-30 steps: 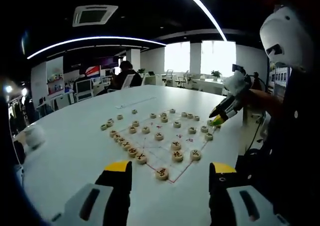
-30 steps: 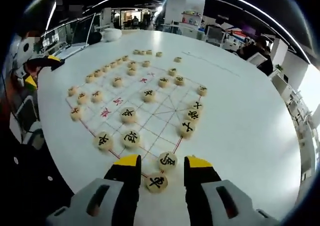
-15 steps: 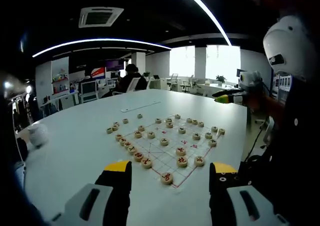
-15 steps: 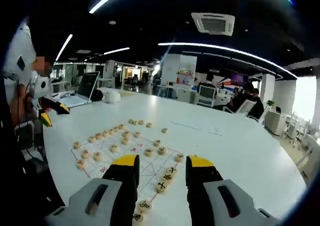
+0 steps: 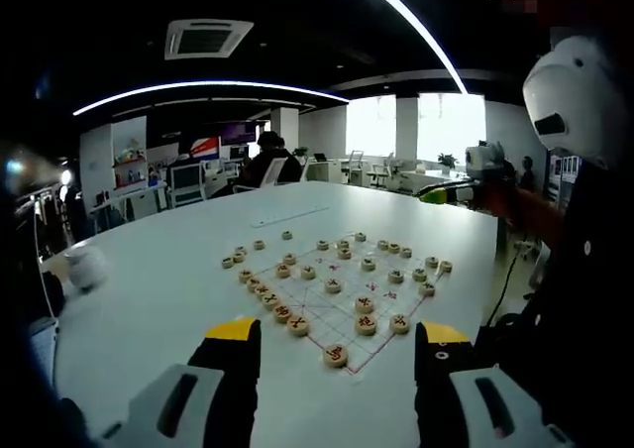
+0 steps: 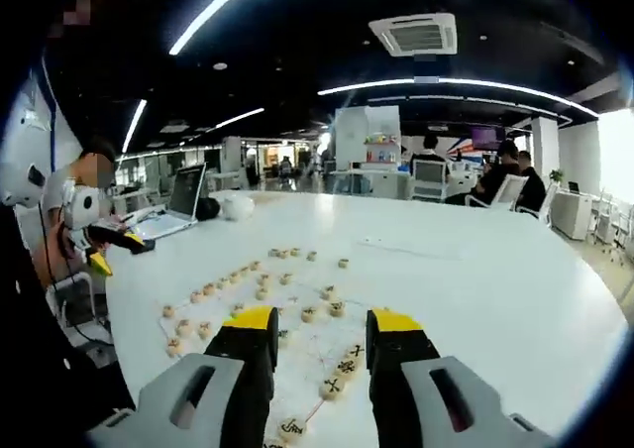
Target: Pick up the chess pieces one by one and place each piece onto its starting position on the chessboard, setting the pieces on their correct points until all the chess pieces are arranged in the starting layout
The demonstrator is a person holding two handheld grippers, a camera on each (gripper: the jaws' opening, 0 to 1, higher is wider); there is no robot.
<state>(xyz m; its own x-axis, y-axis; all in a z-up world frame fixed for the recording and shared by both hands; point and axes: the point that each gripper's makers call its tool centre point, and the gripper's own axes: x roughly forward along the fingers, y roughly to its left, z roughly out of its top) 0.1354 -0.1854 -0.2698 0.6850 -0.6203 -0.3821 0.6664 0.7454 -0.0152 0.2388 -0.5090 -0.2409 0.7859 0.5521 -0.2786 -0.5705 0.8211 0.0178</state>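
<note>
A red-lined chessboard sheet (image 5: 342, 299) lies on the white table (image 5: 168, 299), set with round wooden chess pieces (image 5: 335, 354) in rows. My left gripper (image 5: 337, 344) is held above the table short of the board, open and empty. The right gripper (image 5: 436, 194) comes in from the right, raised above the table's far side. In the right gripper view the chessboard (image 6: 317, 344) sits below and ahead, with pieces (image 6: 333, 387) between the yellow-tipped jaws. My right gripper (image 6: 319, 326) is lifted clear of the board, open with nothing held. The left gripper (image 6: 104, 245) shows at the left edge.
A white cup-like object (image 5: 87, 267) stands on the table's left. A laptop (image 6: 173, 200) and white object (image 6: 236, 204) sit at the far edge. People sit at desks (image 5: 267, 161) behind. A person's sleeve (image 5: 584, 299) fills the right side.
My right gripper rose from just above the board's near pieces and now looks out across the room. The left gripper view lifted slightly; the board pieces kept their places.
</note>
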